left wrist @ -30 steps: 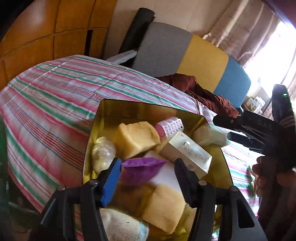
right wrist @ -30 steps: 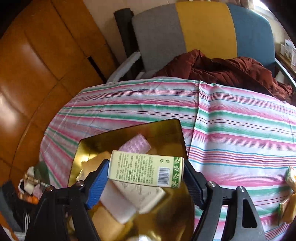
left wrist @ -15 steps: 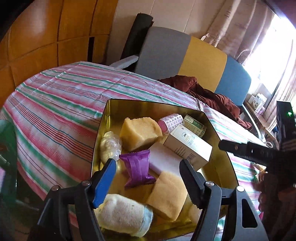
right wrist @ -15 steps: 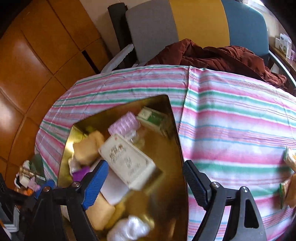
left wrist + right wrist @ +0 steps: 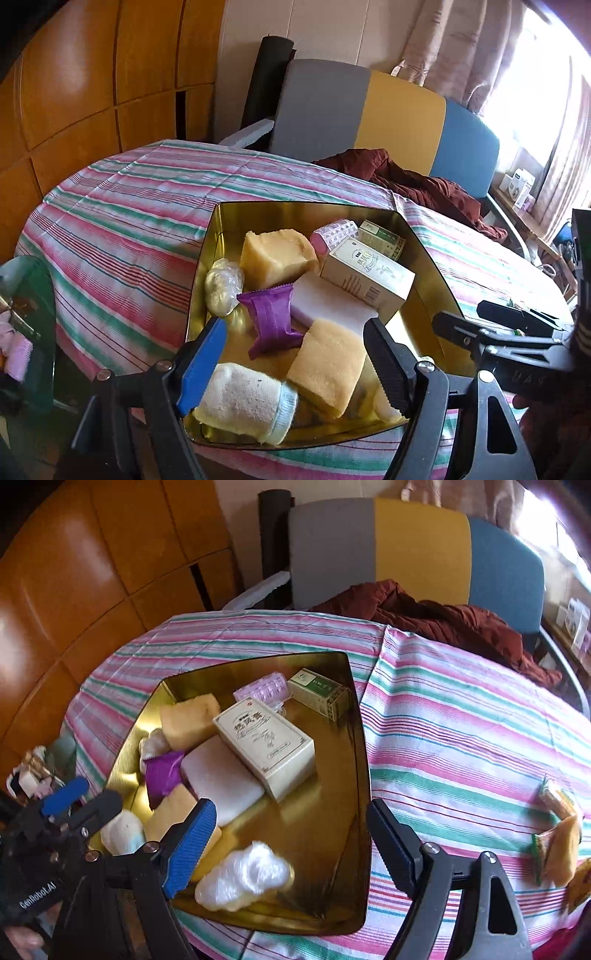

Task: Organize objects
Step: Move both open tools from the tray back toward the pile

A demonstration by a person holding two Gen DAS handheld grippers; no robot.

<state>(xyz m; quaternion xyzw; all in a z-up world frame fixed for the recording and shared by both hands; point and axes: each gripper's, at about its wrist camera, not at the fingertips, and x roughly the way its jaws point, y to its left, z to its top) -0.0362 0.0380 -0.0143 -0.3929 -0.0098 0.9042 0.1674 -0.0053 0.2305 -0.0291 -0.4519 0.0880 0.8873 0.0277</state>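
Both claws are seen released, nothing gripped. The left gripper [image 5: 295, 354] is opening above the near end of the gold tin [image 5: 295, 210], with the rolled sock [image 5: 247, 402] and a yellow sponge [image 5: 327, 369] lying below its spread jaws and untouched. The right gripper [image 5: 291, 842] hangs spread over the tin's bare floor, a crumpled clear bag [image 5: 243, 877] just below its blue pad. The cream box [image 5: 266, 746] lies further ahead. Snack packets [image 5: 557, 834] to the right are cut off at the frame edge; their print cannot be read.
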